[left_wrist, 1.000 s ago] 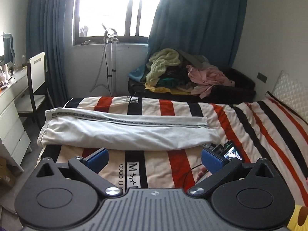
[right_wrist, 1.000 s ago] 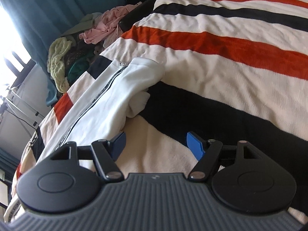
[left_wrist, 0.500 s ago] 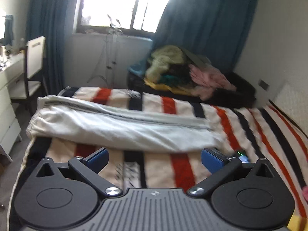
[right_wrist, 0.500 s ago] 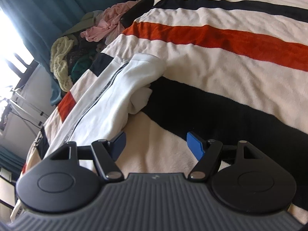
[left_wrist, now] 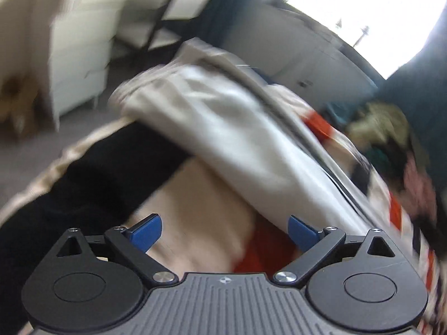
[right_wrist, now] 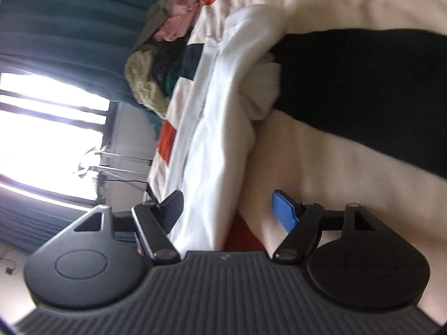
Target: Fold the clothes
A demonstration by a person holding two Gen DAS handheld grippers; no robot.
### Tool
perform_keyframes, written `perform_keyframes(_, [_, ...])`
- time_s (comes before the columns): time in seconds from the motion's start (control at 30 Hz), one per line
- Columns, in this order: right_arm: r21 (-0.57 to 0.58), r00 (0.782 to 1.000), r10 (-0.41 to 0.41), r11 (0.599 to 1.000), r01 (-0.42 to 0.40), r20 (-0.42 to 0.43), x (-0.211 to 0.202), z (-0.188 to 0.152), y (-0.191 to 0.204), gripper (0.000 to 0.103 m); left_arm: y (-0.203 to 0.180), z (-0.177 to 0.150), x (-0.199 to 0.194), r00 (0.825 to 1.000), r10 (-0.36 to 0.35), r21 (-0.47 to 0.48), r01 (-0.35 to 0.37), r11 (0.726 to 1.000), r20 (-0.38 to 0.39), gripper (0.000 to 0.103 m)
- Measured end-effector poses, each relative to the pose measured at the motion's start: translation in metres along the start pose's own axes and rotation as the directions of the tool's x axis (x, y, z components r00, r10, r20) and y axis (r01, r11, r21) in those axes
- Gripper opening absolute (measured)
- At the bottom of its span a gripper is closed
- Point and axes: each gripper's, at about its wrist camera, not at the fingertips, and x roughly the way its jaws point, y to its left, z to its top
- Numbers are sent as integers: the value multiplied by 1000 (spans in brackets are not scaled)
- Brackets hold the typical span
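Both grippers' fingers spread wide, empty; left gripper (left_wrist: pixel 225 230), right gripper (right_wrist: pixel 229 209) above white trousers (right_wrist: pixel 220 128), striped bedspread (right_wrist: pixel 349 167)

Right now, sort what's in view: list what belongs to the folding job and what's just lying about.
Job:
- white garment
- left claw, open
- right claw, open

Lying about:
- clothes pile
- white drawers
- curtain

Both cameras sit low and close over the striped red, black and cream bed cover (left_wrist: pixel 195 195), tilted sideways. Both see the long white folded garment (left_wrist: pixel 237 139) (right_wrist: pixel 218 139); the left view is blurry.
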Motion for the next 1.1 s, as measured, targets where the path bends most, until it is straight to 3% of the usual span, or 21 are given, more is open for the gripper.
perform_keyframes(0.07, [-26,999,42,999,-42,-9,17,5,0,72,25,15,24,999,-43,-119,42,992,-4,97])
perform_keyframes(0.13, [-50,997,74,996,-76,-30,34,11,1,72,40,31,39,994,-105,-180,109,978,33,97])
perform_keyframes(0.23, [-70,997,72,995,-70,19,52,20,4,69,51,55,61,979,-177,-245,198,949,104,98])
perform_keyframes(0.37, [-32,993,39,999,-35,114,74,37,2,64,60,75,85,957,-209,-320,266,909,200,98])
perform_keyframes(0.43, [-23,988,30,999,-27,155,84,46,1,63,65,81,93,950,-202,-328,275,904,238,96])
perform_keyframes(0.5, [-35,984,24,999,-18,174,92,53,5,62,67,90,102,948,-175,-337,261,905,265,74])
perform_keyframes(0.53, [-43,983,17,999,-10,184,95,55,8,58,69,94,107,951,-158,-351,247,903,264,67])
perform_keyframes(0.57, [-52,981,3,999,8,196,96,57,11,54,72,97,111,953,-148,-364,241,900,265,57])
perform_keyframes(0.6, [-54,979,-15,998,27,203,96,58,12,42,75,99,114,953,-143,-371,238,897,266,49])
perform_keyframes(0.63, [-56,977,-32,997,44,209,96,59,13,34,76,102,118,953,-143,-366,238,900,267,46])
perform_keyframes(0.67, [-58,978,-32,997,45,208,96,60,13,33,75,106,121,952,-145,-341,236,910,270,41])
perform_keyframes(0.7, [-60,978,-33,997,46,206,95,61,12,31,75,109,123,951,-141,-319,229,920,275,29])
perform_keyframes(0.77, [-84,979,-34,995,51,199,92,62,15,26,77,112,123,947,-141,-314,233,921,288,19])
perform_keyframes(0.9, [-100,976,-11,994,34,215,74,59,24,17,72,113,109,933,-148,-279,245,929,327,12])
perform_keyframes(1.1, [-80,975,4,997,15,221,26,53,31,17,67,97,57,917,-181,-262,284,922,355,10])
